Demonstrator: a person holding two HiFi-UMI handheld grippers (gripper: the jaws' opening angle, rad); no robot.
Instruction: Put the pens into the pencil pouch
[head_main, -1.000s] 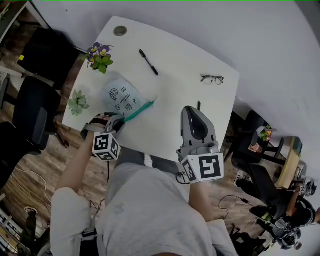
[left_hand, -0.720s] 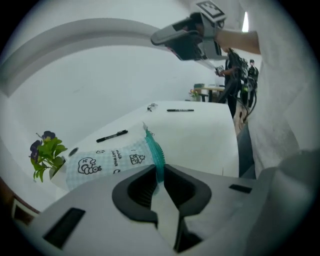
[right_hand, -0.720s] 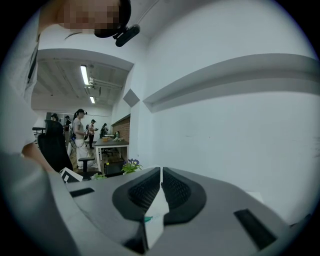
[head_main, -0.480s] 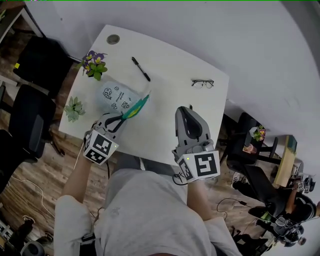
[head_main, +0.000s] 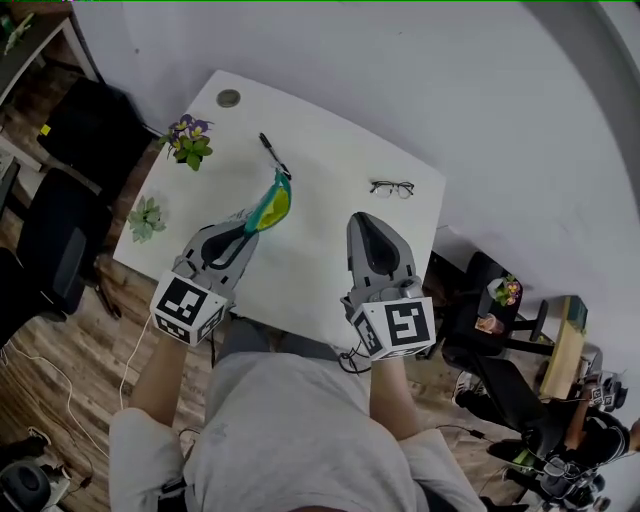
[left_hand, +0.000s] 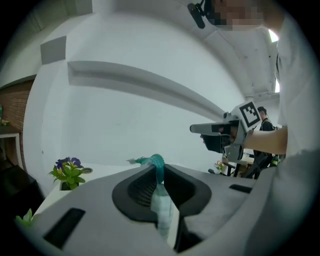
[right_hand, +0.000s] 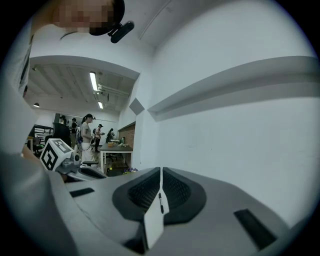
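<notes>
My left gripper (head_main: 248, 226) is shut on the pencil pouch (head_main: 271, 205) and holds it up off the white table (head_main: 320, 150), edge-on, teal zipper rim uppermost. In the left gripper view the teal rim (left_hand: 157, 162) sticks out past the pads and the pale pouch body (left_hand: 163, 212) hangs between the jaws. A black pen (head_main: 272, 154) lies on the table beyond the pouch. My right gripper (head_main: 361, 220) hovers to the right, jaws together at the tips with nothing in them. A second dark pen (right_hand: 160, 202) shows on the table through the slit below its pads.
A pot of purple flowers (head_main: 187, 140) and a small green succulent (head_main: 146, 215) stand along the table's left side. Eyeglasses (head_main: 393, 187) lie at the far right, and a round grommet (head_main: 228, 98) sits in the far corner. Black chairs (head_main: 70, 130) stand to the left.
My left gripper has risen and rolled, lifting the pouch from flat on the table to hanging edge-on in the air. The right gripper rose a little.
</notes>
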